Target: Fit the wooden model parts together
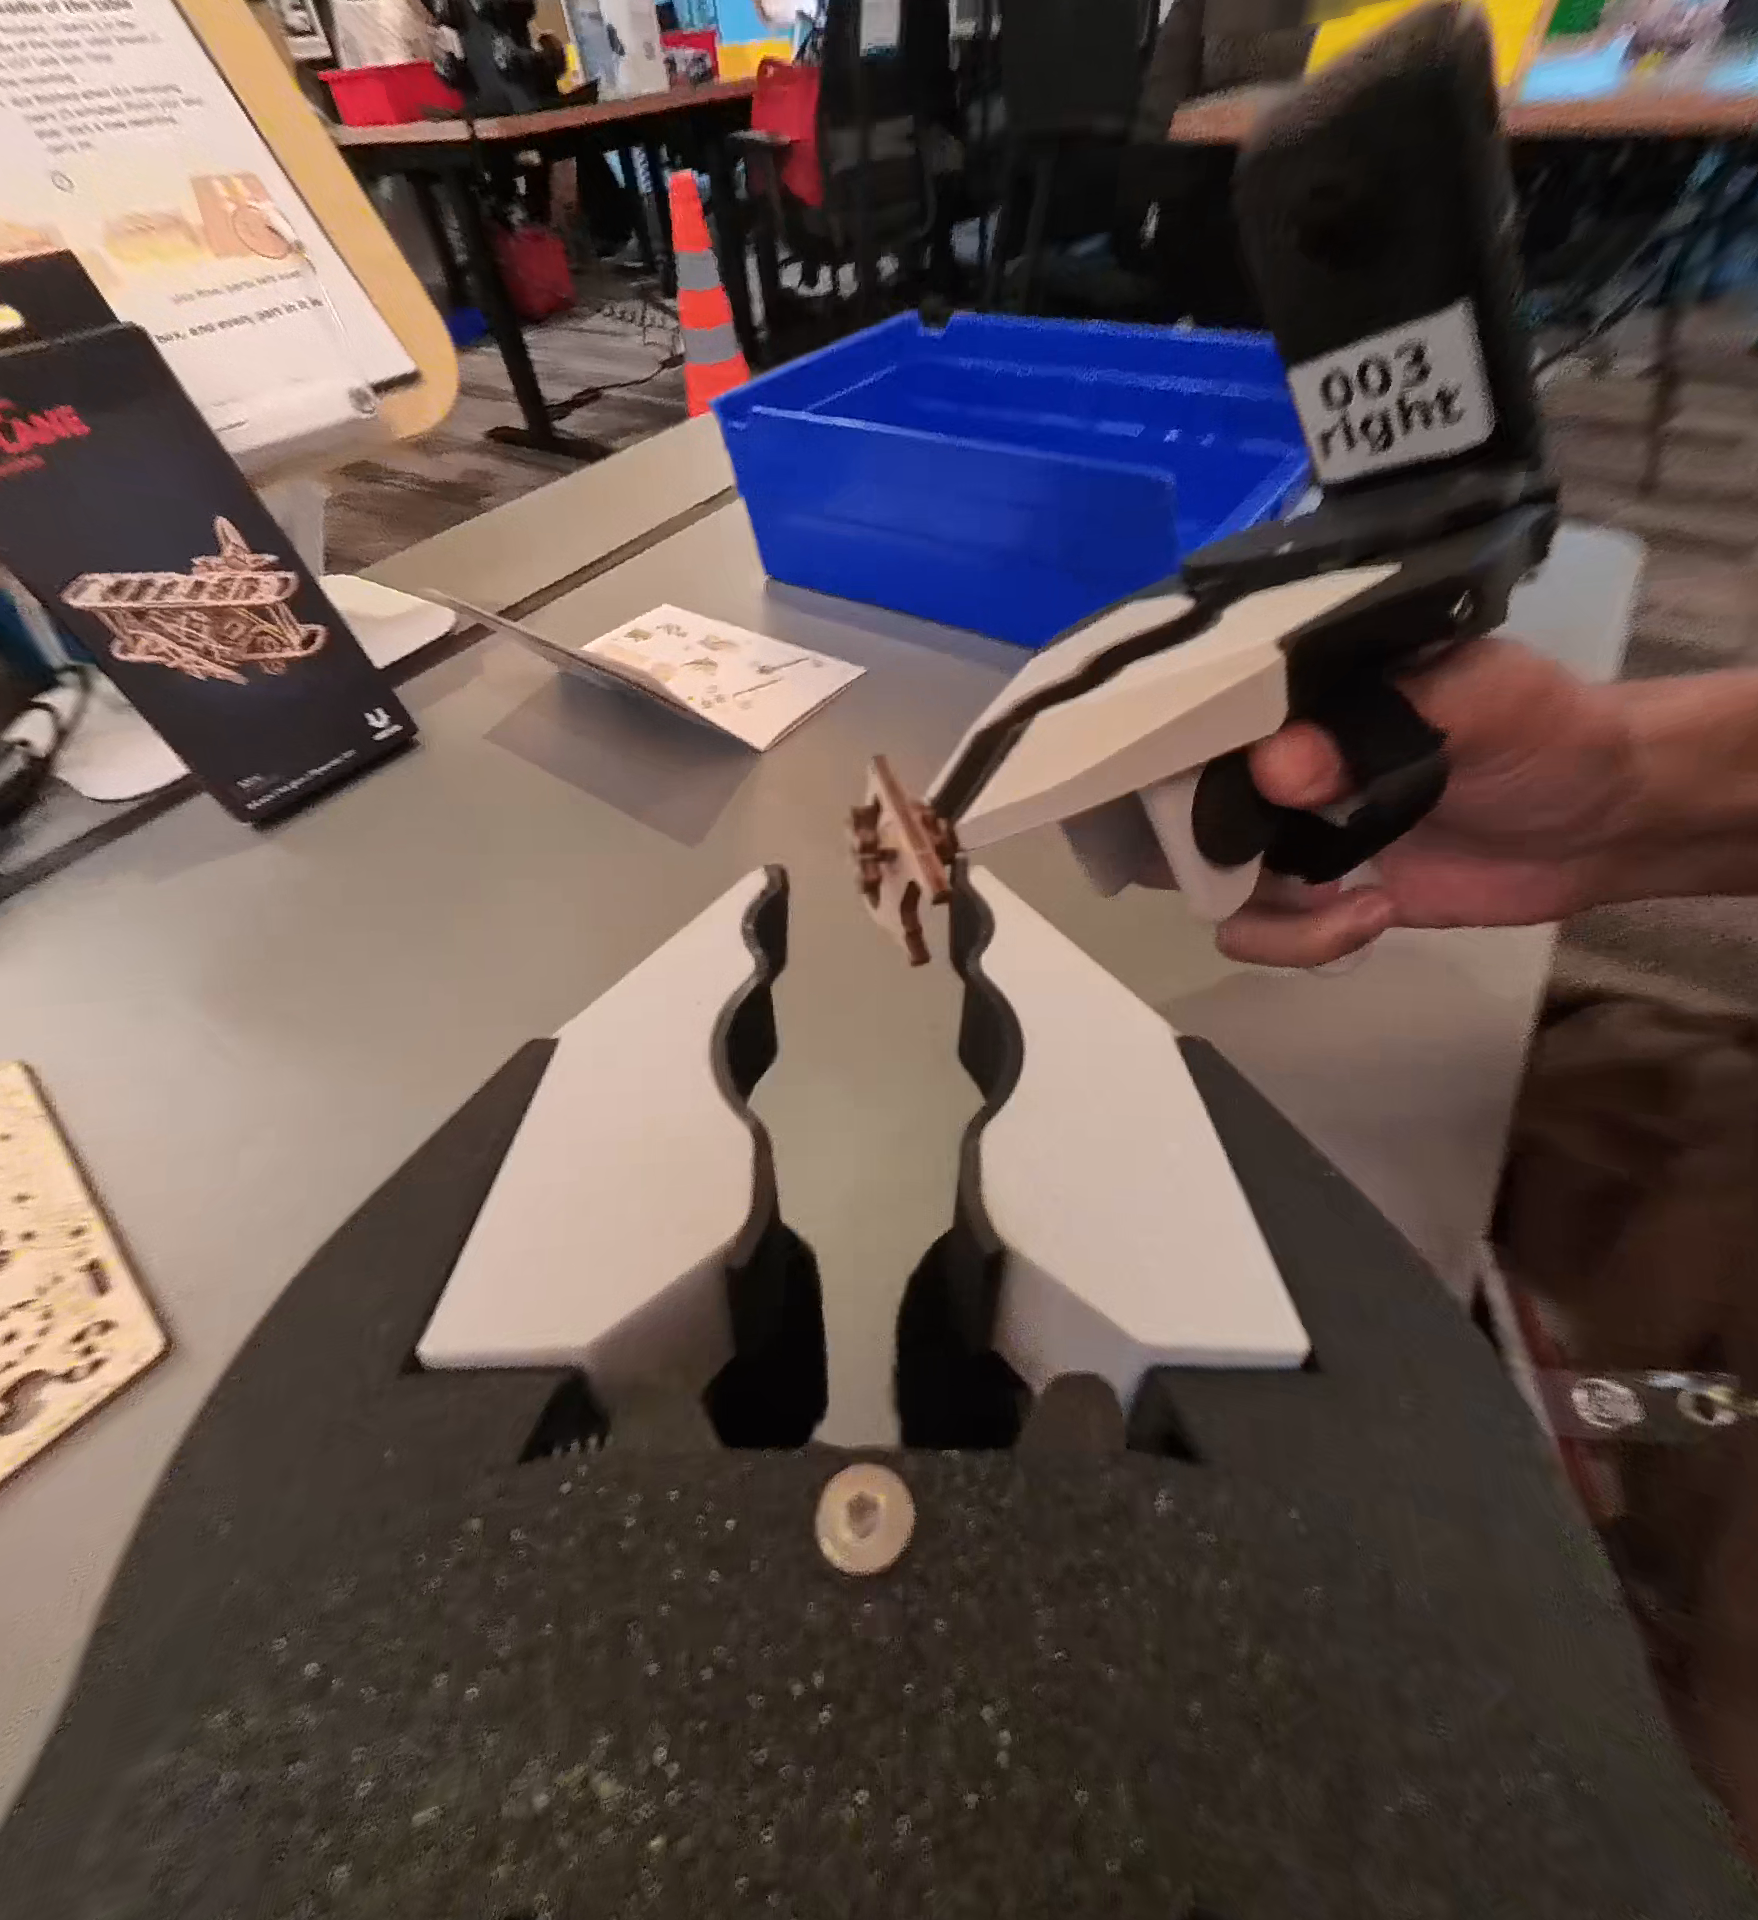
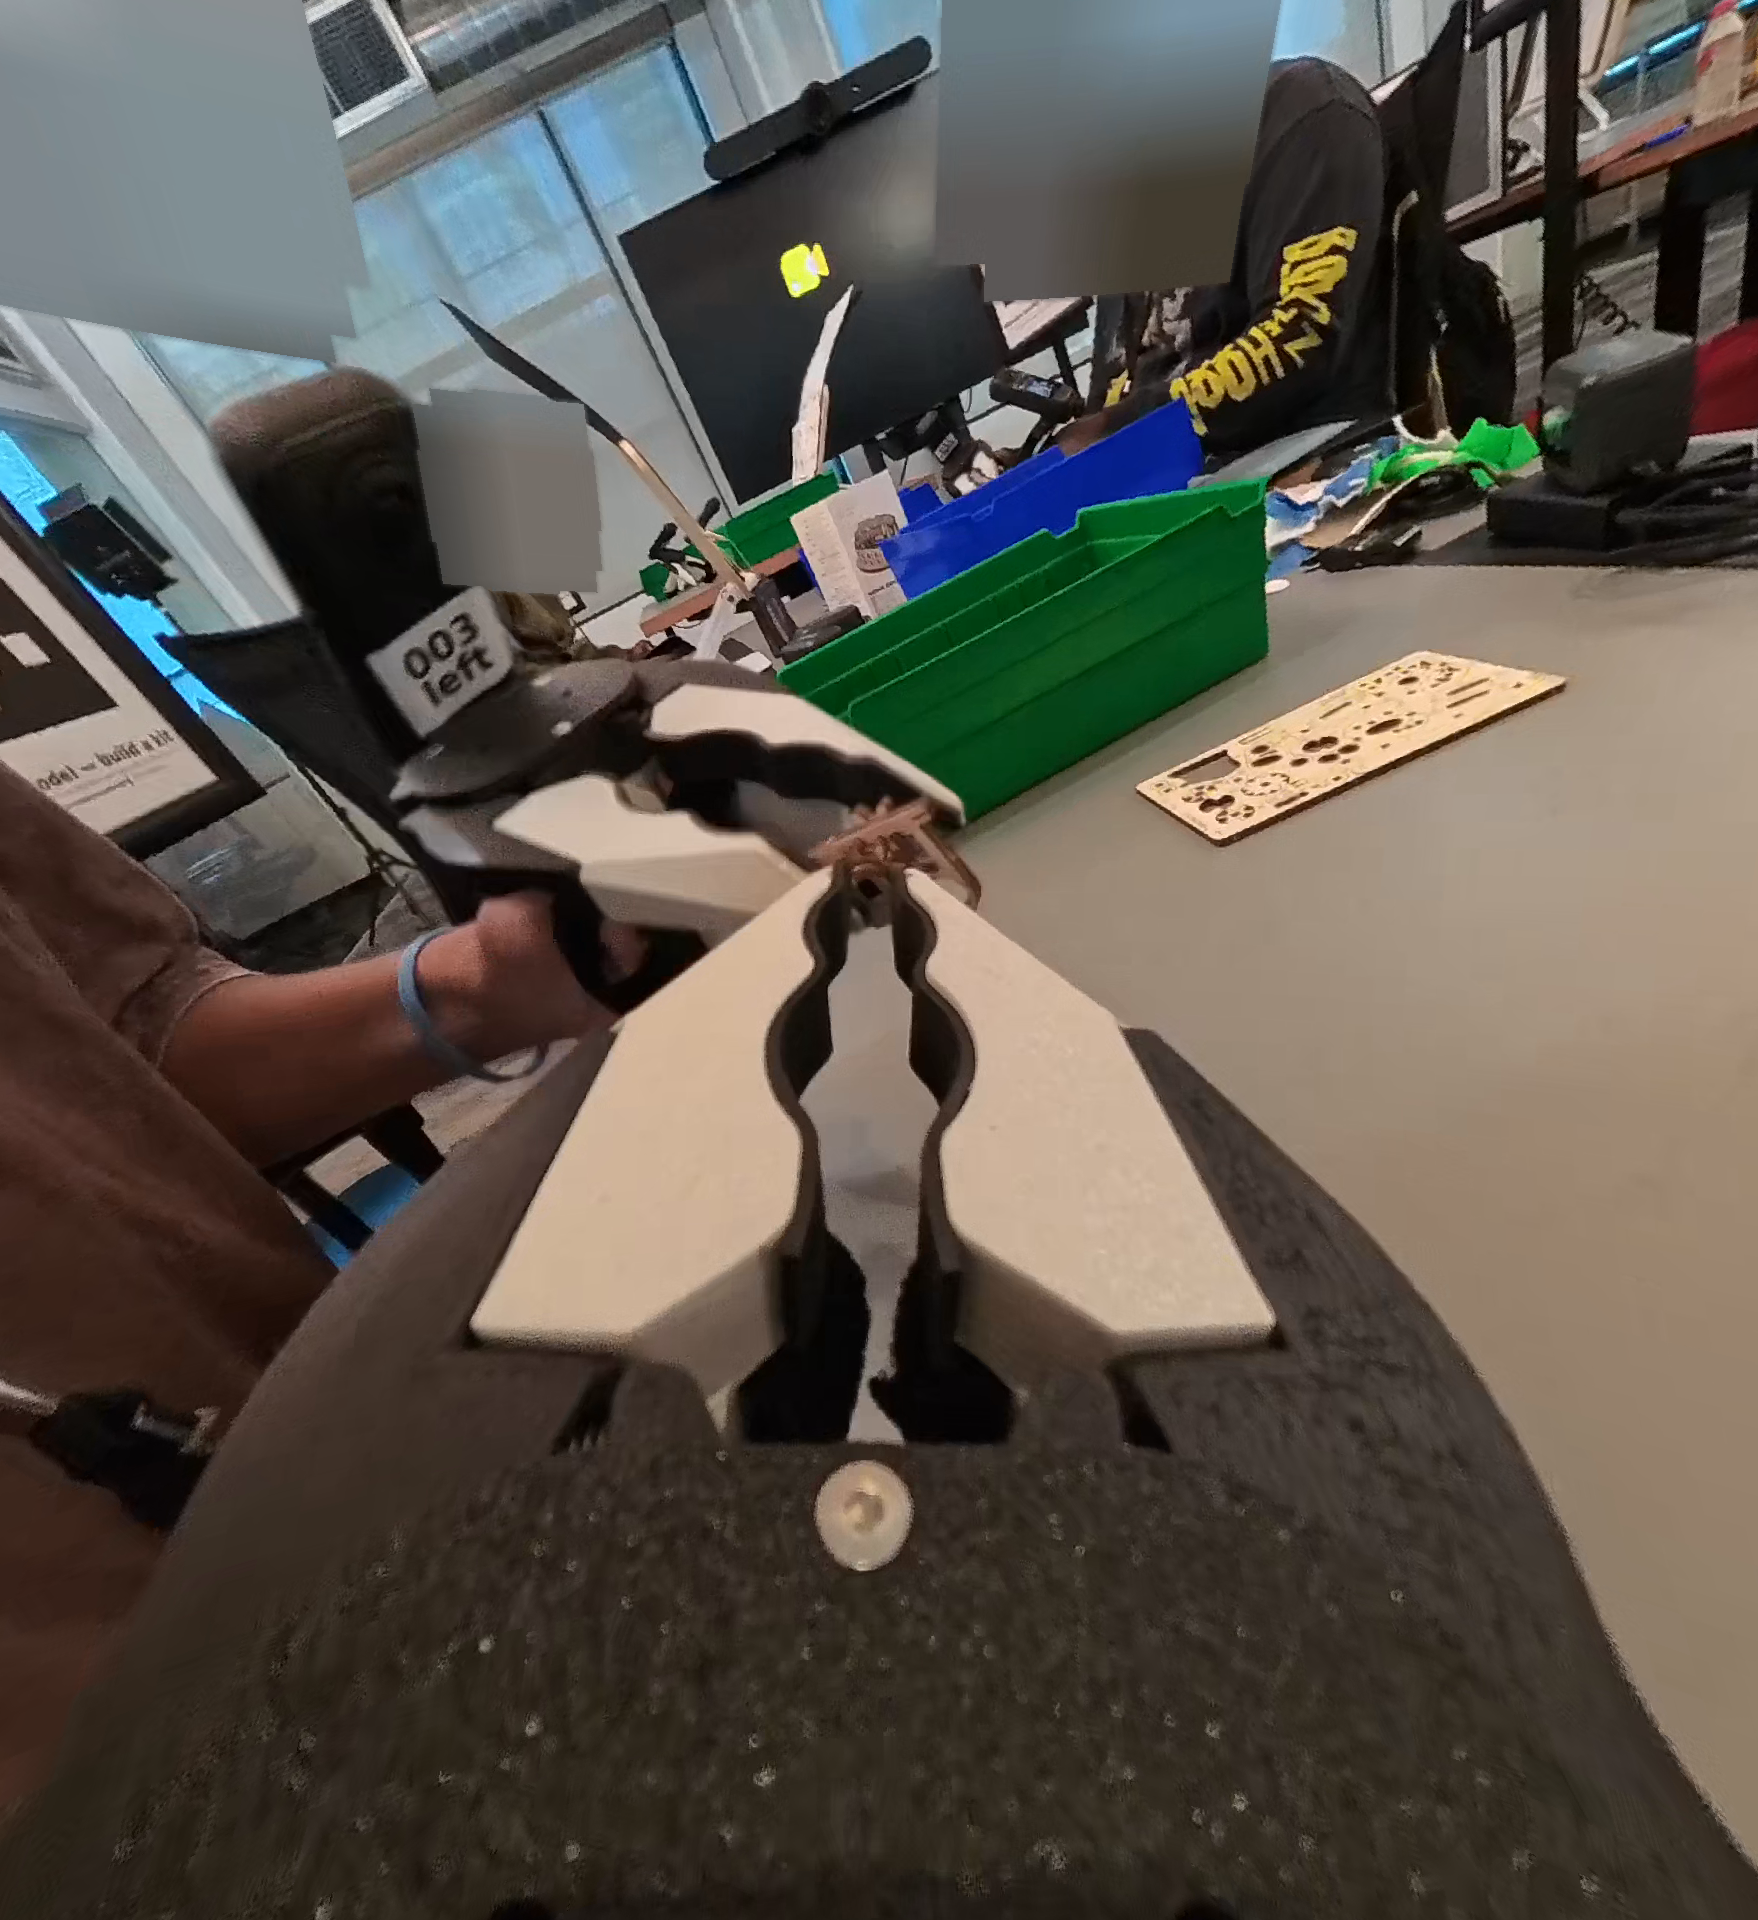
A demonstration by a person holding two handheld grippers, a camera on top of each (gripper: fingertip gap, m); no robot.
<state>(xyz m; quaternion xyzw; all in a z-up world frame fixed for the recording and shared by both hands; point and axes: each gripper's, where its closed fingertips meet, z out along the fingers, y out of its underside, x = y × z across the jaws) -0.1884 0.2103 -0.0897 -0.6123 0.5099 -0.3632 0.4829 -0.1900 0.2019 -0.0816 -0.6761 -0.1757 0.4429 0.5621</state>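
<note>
Left wrist view: right gripper [image 1: 942, 831] clamped on small wooden model assembly [image 1: 896, 868] above grey worktop [image 1: 335, 935]; left gripper [image 1: 870, 904] fingers apart, empty.

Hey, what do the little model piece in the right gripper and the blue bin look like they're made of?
Model piece: thin pale plywood, matte, with dark scorched-looking edges, probably laser-cut. Blue bin: likely moulded plastic, uniform saturated colour, smooth, slightly glossy walls.
</note>
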